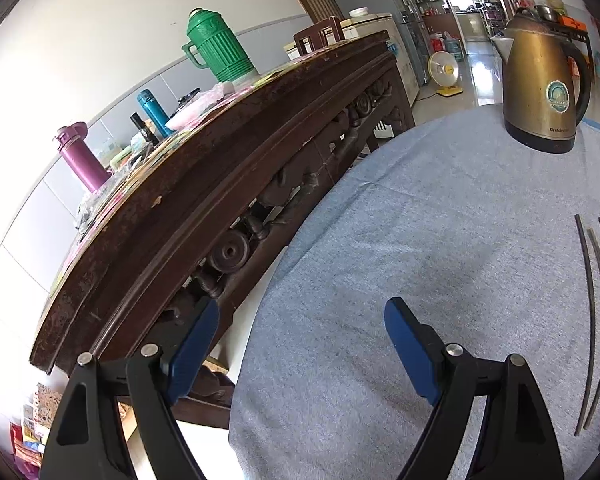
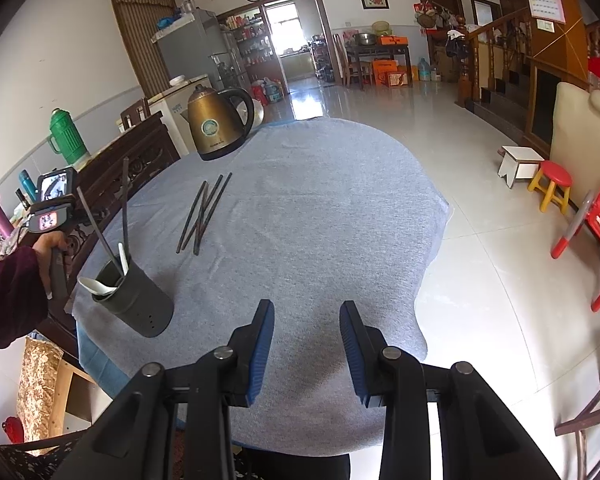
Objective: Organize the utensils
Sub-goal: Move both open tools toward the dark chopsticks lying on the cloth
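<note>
Left gripper [image 1: 302, 344]: you are holding it with its blue fingers [image 1: 410, 350] spread wide and nothing between them; it is hanging over the table's edge, its left finger over the gap beside the table.
Right gripper [image 2: 307, 344]: you are keeping its fingers [image 2: 262, 354] partly apart, gripping nothing, above the near part of the grey tablecloth [image 2: 320, 220].
Left hand [image 2: 46, 246]: in the right wrist view it is showing at 9 o'clock, wrapped round the handle of its gripper, just outside the table's edge.
Utensil holder [image 2: 140, 300]: a dark cylinder is standing upright on the cloth at about 8 o'clock from your right gripper; it is carrying a white spoon [image 2: 96, 286] leaning over its rim, another white handle, and two chopsticks sticking up out of it.
Loose chopsticks [image 2: 204, 212]: four dark sticks are lying crossed in a loose bundle on the cloth at 11 o'clock, well apart from the holder; in the left wrist view they are sitting at 3 o'clock [image 1: 596, 320].
Kettle [image 2: 216, 124]: a bronze electric kettle is standing beyond the chopsticks, near the far edge.
Sideboard [image 1: 204, 184]: a dark carved wooden one is running along at 10 o'clock, bearing a green thermos [image 1: 218, 46].
</note>
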`<state>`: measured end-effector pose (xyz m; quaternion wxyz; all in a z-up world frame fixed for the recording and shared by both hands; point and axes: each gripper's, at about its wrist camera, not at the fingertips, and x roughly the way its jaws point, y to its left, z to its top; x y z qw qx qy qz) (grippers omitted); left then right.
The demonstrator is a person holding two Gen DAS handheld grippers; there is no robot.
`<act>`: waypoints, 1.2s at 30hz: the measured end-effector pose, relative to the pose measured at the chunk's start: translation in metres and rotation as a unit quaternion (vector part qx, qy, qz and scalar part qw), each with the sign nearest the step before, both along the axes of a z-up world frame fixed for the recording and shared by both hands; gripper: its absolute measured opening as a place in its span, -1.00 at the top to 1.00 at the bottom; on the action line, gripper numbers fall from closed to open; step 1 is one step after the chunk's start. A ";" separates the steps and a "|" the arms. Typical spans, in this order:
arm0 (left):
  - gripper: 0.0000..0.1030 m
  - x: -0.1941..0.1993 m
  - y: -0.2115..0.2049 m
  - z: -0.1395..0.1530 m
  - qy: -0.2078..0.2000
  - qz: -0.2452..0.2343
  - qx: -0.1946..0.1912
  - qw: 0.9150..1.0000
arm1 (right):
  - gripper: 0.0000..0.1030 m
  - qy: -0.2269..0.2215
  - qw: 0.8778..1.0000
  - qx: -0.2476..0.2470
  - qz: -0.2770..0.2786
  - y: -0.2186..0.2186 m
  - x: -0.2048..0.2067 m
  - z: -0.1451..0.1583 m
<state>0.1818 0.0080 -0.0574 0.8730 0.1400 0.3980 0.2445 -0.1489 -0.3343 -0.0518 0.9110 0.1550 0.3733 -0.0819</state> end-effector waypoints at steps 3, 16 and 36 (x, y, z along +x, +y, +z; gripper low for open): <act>-0.65 0.007 0.005 -0.005 0.002 0.002 -0.006 1.000 | 0.27 0.009 1.000 -0.004 0.005 0.005 0.011 -0.002; -0.65 0.026 0.030 -0.021 0.000 -0.006 -0.048 0.999 | 0.27 0.030 0.999 -0.039 0.017 0.042 0.042 0.004; -0.65 -0.008 0.062 -0.010 -0.028 -0.124 -0.054 0.990 | 0.27 0.031 0.999 -0.040 -0.011 0.068 0.046 0.017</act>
